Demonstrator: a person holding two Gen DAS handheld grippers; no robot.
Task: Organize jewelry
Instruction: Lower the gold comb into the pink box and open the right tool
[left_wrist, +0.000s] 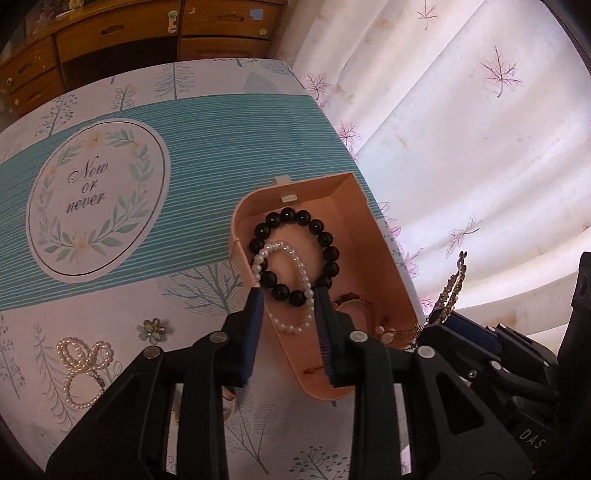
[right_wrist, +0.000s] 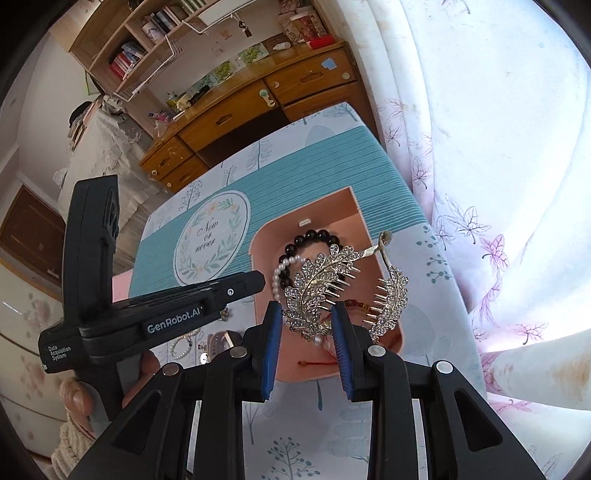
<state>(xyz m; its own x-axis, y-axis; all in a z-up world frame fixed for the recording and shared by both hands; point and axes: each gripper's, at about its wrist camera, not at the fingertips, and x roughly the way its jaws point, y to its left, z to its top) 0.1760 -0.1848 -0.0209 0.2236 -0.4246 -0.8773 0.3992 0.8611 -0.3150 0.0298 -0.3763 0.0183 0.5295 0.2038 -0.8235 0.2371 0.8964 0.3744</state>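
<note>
A table (left_wrist: 221, 122) with a printed cloth of teal stripes, pale trees and a round "Now or never" wreath fills most of both views. A white curtain (left_wrist: 461, 147) with pink leaf prints hangs along its right side, and a wooden desk with drawers (right_wrist: 258, 107) stands at the far end, with bookshelves above it in the right wrist view.

On the right part of the table lies an open peach-coloured box (left_wrist: 354, 206). Inside it a bracelet of black beads (left_wrist: 325, 240) rests toward the far end, with a string of white pearls (left_wrist: 295, 266) looped across it and trailing toward the near end. A thin red cord (right_wrist: 317, 363) lies on the box floor at the near end.

The left gripper (left_wrist: 288, 299) hangs over the near end of the box with its blue pads spread apart. The pearls lie between and below them, and the pads do not press on them.

The right gripper (right_wrist: 304, 314) pinches a rhinestone leaf-shaped hair comb (right_wrist: 325, 284) above the box, its gold teeth pointing inward. In the right wrist view the left gripper body crosses the left side, with fingers of a hand (right_wrist: 77, 397) below it.

On the near left of the cloth lie a pearl bow (left_wrist: 85, 365) and a small flower piece (left_wrist: 152, 329).
</note>
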